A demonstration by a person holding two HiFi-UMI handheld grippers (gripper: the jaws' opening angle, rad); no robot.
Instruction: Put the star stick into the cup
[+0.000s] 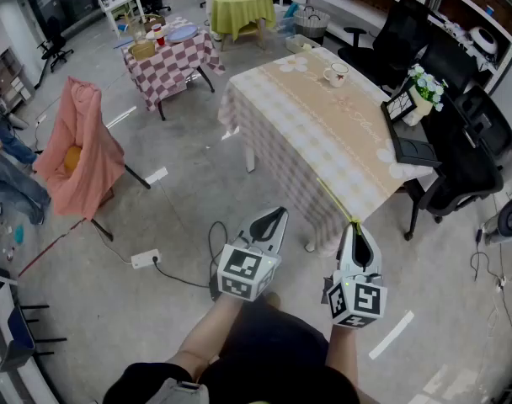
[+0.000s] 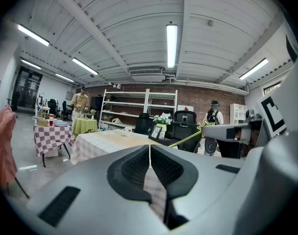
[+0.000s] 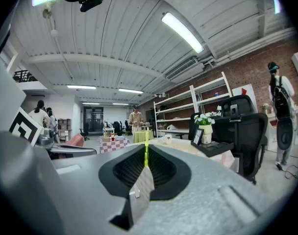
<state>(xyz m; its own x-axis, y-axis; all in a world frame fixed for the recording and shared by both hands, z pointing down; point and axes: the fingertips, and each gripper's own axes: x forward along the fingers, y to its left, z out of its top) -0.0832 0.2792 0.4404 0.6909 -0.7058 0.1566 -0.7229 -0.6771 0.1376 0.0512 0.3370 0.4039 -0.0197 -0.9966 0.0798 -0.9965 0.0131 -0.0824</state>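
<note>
- Star stick [image 1: 336,199]: a thin yellow-green rod clamped in the right tool [image 1: 355,225], whose jaws are closed on it. In the right gripper view it rises straight out between the pads.
- Its long axis runs from the jaw tips toward 11 o'clock in the head view, ending over the near corner of the cloth-covered surface [image 1: 323,133].
- Cup [image 1: 334,75]: a white mug standing upright near the far end of that surface, at about 12 o'clock from the right tool and well apart from it.
- Left tool [image 1: 277,213]: jaws together with nothing between them, held just beside the right tool at its 9 o'clock.
- Judgement: the right hand carries the stick and must travel the length of the surface. The stick then has to be tipped toward upright over the cup's mouth.
</note>
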